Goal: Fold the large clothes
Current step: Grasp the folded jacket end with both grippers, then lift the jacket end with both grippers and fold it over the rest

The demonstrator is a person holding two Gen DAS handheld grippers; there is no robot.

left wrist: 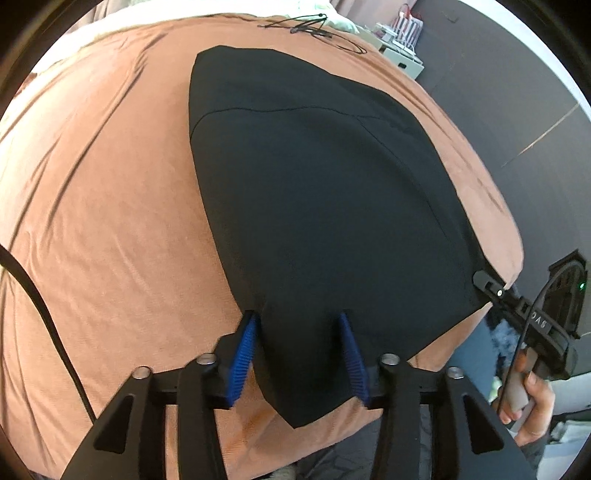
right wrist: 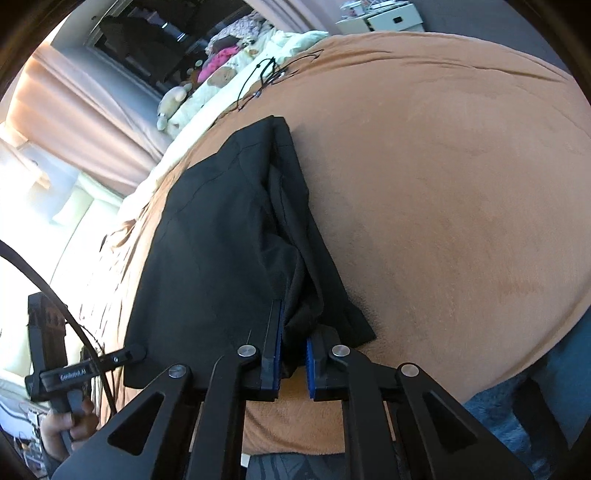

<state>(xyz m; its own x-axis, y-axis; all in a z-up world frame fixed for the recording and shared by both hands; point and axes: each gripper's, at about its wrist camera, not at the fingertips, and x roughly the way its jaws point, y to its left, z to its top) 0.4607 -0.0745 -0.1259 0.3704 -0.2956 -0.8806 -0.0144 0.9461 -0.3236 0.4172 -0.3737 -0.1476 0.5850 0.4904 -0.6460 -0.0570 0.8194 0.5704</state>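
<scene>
Black garment (left wrist: 314, 192) lies folded on the brown bed cover (left wrist: 110, 203). Left tool (left wrist: 301, 354) is spread around its near edge; right tool (right wrist: 293, 354) pinches a bunched corner.

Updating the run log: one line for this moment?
left gripper: open, straddling black garment corner | right gripper: shut on garment edge | brown bedcover underneath

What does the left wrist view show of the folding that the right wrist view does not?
Only the left wrist view shows the left gripper open, its pads either side of the black garment corner. Only the right wrist view shows the right gripper nearly closed on the garment's bunched layered edge, plus curtains and pillows. Both show the garment flat on the brown bedspread and black cords at its far end.
</scene>
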